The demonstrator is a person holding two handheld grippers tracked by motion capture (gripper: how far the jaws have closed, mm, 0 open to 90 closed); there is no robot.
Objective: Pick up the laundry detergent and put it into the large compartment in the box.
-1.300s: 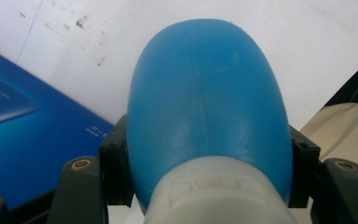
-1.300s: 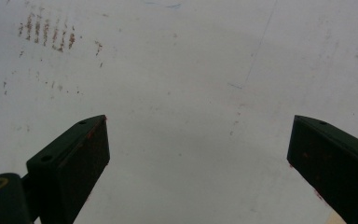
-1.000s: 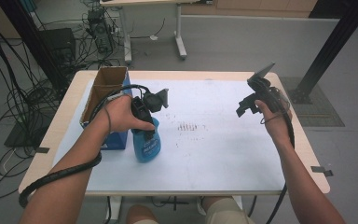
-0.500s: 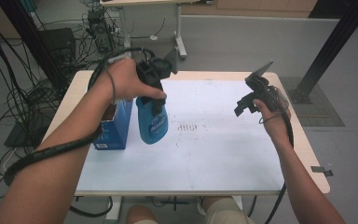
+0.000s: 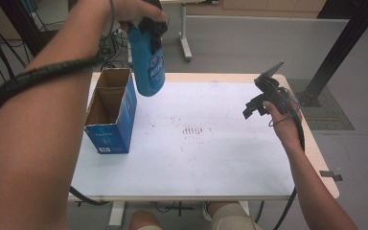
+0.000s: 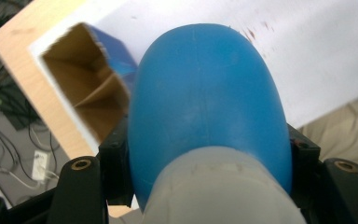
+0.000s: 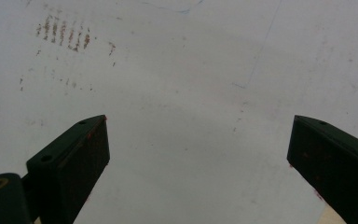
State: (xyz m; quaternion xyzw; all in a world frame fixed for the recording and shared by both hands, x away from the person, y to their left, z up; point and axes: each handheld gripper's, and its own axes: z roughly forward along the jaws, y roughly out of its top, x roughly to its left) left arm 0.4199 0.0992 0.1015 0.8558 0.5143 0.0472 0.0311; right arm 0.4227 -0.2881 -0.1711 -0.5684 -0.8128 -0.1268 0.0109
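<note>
A blue bottle [image 5: 148,67] with a label hangs upright in the air, high over the far left of the white table [image 5: 220,158]. My left gripper [image 5: 151,26] is shut on its upper part, and the person's hand covers most of the gripper. In the left gripper view the bottle [image 6: 205,107] sits between both black jaws, its near end pale. Below it and to the left stands an open blue cardboard box [image 5: 110,112] [image 6: 81,88], brown inside. My right gripper [image 5: 256,103] [image 7: 198,154] hovers over the table's right side, open, with nothing between its jaws.
Reddish-brown smudges [image 5: 194,129] [image 7: 63,32] mark the middle of the white tabletop. Cables and equipment [image 5: 9,43] crowd the floor to the left. A black post [image 5: 335,52] rises at the back right, and another table's leg [image 5: 184,33] stands behind.
The left hand has lifted the blue bottle off the table beside the box, up and towards the far edge. The right gripper has stayed where it was.
</note>
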